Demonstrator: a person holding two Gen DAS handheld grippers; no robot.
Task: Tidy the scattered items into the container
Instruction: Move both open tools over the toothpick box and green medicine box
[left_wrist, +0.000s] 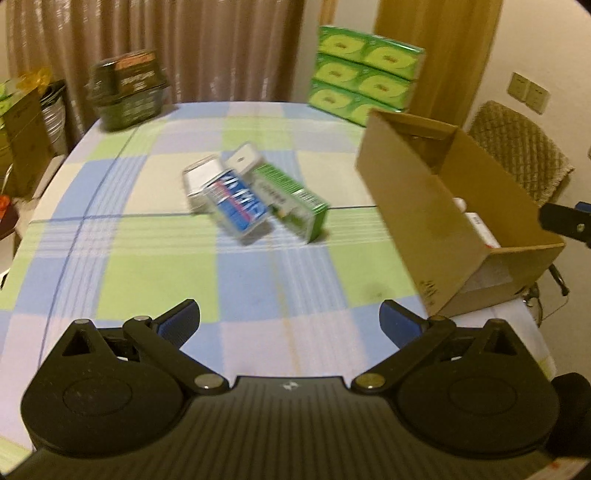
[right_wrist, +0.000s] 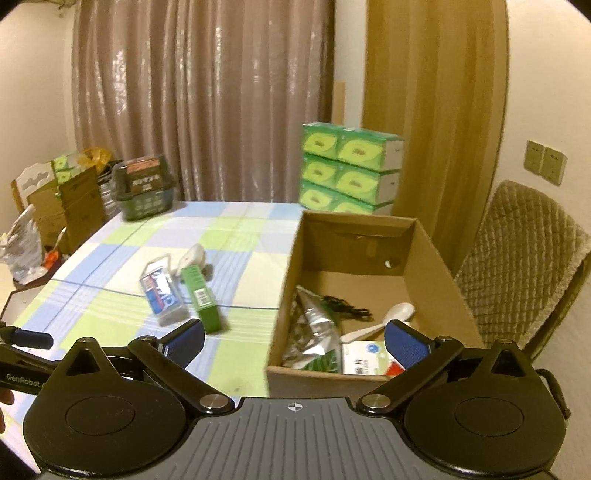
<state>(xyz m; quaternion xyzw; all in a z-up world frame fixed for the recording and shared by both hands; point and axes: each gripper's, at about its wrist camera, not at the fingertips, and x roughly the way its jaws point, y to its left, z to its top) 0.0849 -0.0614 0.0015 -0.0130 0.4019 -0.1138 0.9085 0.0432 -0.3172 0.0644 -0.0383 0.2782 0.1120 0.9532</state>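
A green box (left_wrist: 295, 201) (right_wrist: 203, 299), a clear case with a blue label (left_wrist: 238, 206) (right_wrist: 160, 291) and a white item (left_wrist: 243, 157) (right_wrist: 192, 256) lie together mid-table. An open cardboard box (left_wrist: 436, 206) (right_wrist: 291, 280) stands at the table's right edge and holds a silver pouch (right_wrist: 317, 328), a white spoon (right_wrist: 391, 317), a black cord and a white packet. My left gripper (left_wrist: 290, 319) is open and empty, hovering short of the items. My right gripper (right_wrist: 293, 341) is open and empty over the box's near wall.
A checked cloth (left_wrist: 155, 266) covers the table. A dark green basket (left_wrist: 129, 96) (right_wrist: 146, 192) sits at the far left corner, stacked green tissue packs (left_wrist: 364, 70) (right_wrist: 347, 173) at the far right. A padded chair (right_wrist: 524, 258) stands right of the box.
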